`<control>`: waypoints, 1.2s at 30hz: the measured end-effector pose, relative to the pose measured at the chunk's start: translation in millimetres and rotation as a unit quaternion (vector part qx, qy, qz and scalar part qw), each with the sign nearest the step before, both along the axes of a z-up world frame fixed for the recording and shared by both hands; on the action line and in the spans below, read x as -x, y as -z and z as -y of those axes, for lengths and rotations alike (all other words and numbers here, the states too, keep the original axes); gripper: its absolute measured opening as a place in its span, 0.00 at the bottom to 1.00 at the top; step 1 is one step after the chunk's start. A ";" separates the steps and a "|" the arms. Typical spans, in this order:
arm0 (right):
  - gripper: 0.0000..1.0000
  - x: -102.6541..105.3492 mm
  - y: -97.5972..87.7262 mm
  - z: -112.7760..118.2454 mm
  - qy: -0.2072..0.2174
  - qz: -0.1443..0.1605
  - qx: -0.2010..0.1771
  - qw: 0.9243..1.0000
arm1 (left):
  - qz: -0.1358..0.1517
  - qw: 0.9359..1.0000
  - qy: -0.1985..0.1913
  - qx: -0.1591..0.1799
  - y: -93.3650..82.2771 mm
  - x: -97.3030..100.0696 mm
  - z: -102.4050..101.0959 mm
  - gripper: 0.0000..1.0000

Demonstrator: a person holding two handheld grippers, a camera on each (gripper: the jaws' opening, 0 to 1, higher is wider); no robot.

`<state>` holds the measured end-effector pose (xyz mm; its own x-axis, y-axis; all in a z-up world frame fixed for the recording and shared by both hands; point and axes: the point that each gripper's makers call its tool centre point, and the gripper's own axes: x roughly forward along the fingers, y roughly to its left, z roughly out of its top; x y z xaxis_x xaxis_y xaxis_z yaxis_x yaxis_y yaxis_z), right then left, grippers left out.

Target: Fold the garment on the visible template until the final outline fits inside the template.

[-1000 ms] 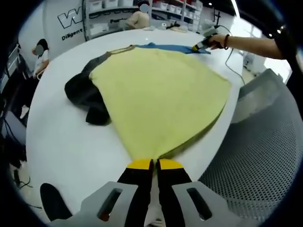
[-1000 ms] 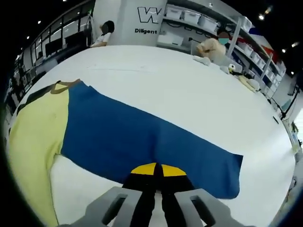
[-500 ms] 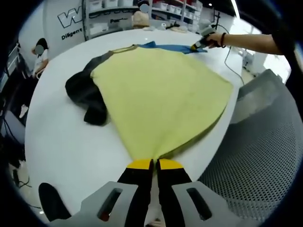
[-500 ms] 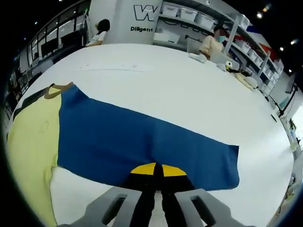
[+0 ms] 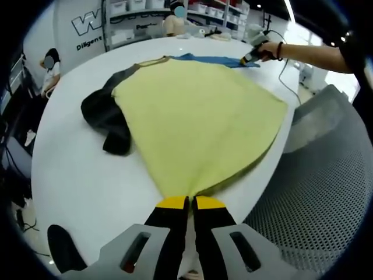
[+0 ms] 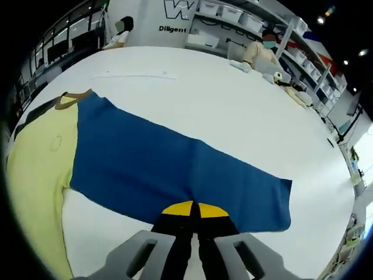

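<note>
Two grippers clamp hems: left gripper [image 5: 187,202] on yellow garment [image 5: 198,122], right gripper [image 6: 187,209] on blue sleeve [image 6: 175,169]. Garment lies spread; folding barely started.

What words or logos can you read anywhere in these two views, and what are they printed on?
"W": large white outlined letter, cut off, on the back wall in the left gripper view.
"Diligent": dark print under that logo on the same white wall in the right gripper view; the left gripper view shows only "Diligen".
A second dark word further right on that wall starts with "P"; the rest is hidden.
Bin labels on the shelves: too small to read.
</note>
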<state>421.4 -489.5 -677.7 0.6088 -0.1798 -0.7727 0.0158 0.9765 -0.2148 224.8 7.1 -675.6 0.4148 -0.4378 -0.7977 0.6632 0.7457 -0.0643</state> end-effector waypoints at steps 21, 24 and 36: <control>0.20 15.5 -16.6 -46.5 -0.020 0.052 -0.108 0.993 | 0.042 0.999 -0.020 0.020 -15.7 -1.5 6.0 0.42; 0.19 18.7 -17.8 -64.8 -0.044 0.054 -0.129 0.989 | 0.046 0.997 -0.040 0.039 -20.4 -5.3 6.9 0.49; 0.21 23.3 -14.3 -133.5 -0.126 0.043 -0.194 0.972 | 0.068 0.991 -0.093 0.067 -29.8 -16.1 -2.5 0.65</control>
